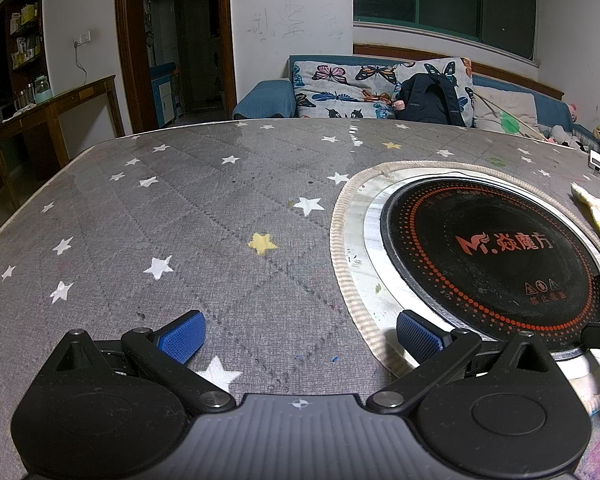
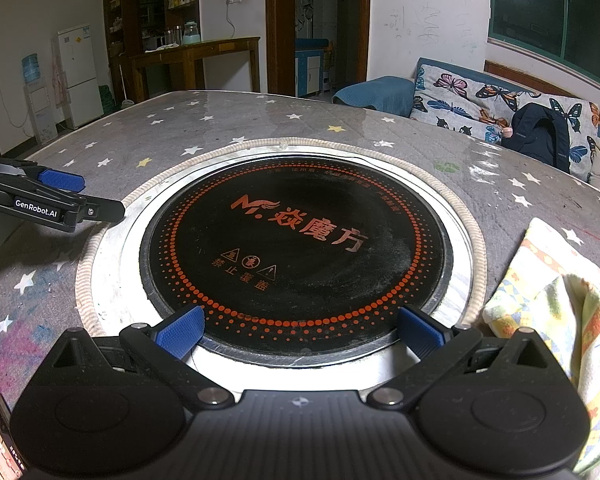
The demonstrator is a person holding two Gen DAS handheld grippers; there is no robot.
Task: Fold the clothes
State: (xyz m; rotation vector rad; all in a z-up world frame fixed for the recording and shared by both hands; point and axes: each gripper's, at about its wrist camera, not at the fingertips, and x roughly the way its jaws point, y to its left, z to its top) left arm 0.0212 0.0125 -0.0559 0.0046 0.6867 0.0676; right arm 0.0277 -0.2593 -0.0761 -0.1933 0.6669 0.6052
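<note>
star-print tabletop (image 1: 188, 216) carries a round induction cooktop (image 2: 296, 256) at centre. left tool (image 1: 300, 338) and right tool (image 2: 300, 334): both spread, holding nothing. patterned garment (image 2: 556, 300) lies bunched at right edge. risk: a pinch there takes several layers.

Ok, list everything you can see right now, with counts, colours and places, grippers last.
Cloth: one, yellow patterned, bunched at the table's right edge.
Induction cooktop: one, black with orange dots, set into the table's middle.
Table cover: one, grey with stars, over the table.
Sofa: one, blue, behind the table.
Butterfly cushions: two, grey, on the sofa.
Backpack: one, black, against the cushions.
Fridge: one, white, far left wall.
Left hand-held gripper: open, over the cover left of the cooktop.
Right hand-held gripper: open, at the cooktop's near edge.
</note>
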